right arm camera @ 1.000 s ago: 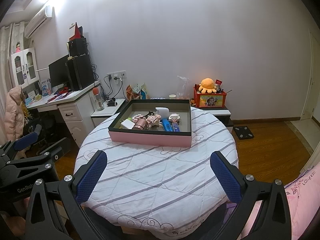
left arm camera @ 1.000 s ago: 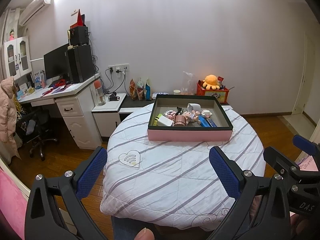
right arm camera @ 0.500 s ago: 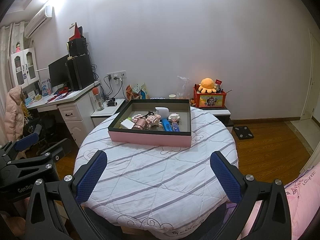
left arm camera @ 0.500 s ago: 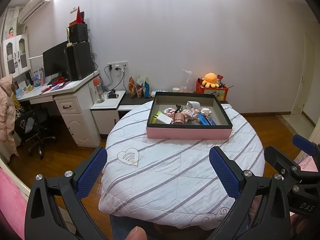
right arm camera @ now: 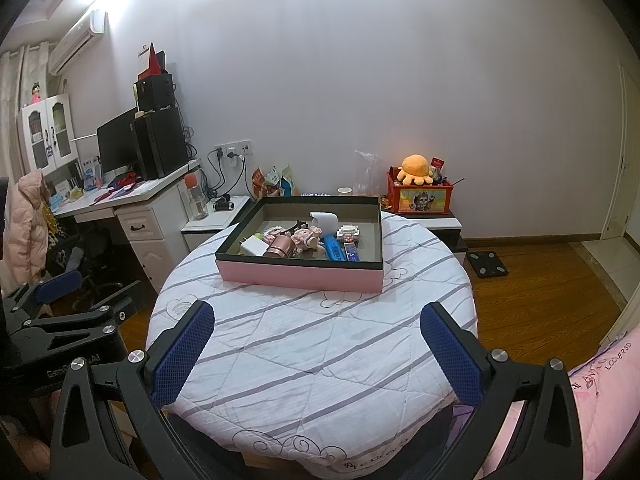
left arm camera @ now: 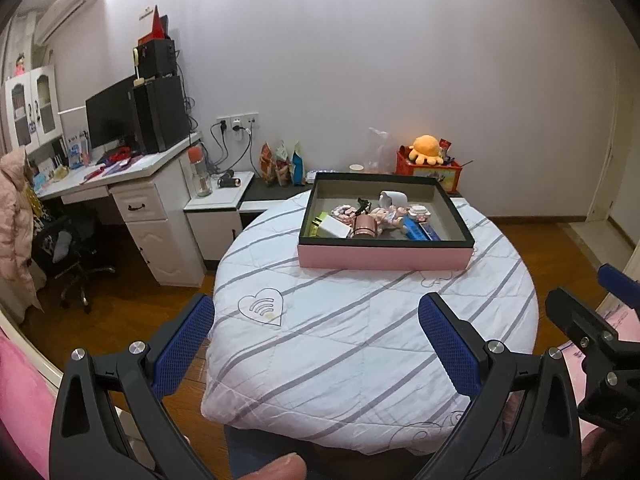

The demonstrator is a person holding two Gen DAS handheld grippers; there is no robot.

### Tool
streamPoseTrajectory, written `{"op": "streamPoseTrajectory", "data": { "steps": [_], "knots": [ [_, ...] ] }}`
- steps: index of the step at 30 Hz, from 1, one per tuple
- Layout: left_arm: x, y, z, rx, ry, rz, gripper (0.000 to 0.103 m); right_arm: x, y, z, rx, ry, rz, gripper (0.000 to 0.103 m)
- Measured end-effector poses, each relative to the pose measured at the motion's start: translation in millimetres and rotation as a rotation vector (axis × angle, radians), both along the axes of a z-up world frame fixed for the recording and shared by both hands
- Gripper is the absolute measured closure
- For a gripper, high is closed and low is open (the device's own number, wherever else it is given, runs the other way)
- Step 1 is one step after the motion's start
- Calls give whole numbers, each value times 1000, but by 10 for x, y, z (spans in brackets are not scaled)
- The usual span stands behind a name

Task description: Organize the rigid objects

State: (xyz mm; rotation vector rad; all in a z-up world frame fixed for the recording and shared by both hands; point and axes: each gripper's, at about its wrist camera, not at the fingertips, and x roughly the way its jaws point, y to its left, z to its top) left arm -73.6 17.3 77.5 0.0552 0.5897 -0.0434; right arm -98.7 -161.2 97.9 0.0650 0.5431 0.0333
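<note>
Now the left tongs [left arm camera: 316, 328] have come slightly nearer the table [left arm camera: 360, 340]; both left and right tongs [right arm camera: 318, 330] gape wide, empty. Ahead of them, the pink box [right arm camera: 300, 276] holds a white charger [right arm camera: 253, 247], copper cylinder [right arm camera: 280, 247], and pig figure [right arm camera: 306, 237].

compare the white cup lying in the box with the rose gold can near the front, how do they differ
The white cup is matte and plain, while the rose gold can is shiny, metallic and ribbed. The white cup lies toward the back of the pink box, apart from the clutter; the rose gold can sits near the front wall, packed between a white block and a pink toy. Both are small, roundish and inside the box.
</note>
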Motion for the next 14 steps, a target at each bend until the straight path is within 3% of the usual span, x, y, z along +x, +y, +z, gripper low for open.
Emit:
{"op": "streamPoseTrajectory", "data": {
  "steps": [14],
  "knots": [
    [-44,82,77,-46,-43,-9,0,3,12,-26,-1,3,2,0]
  ]
}}
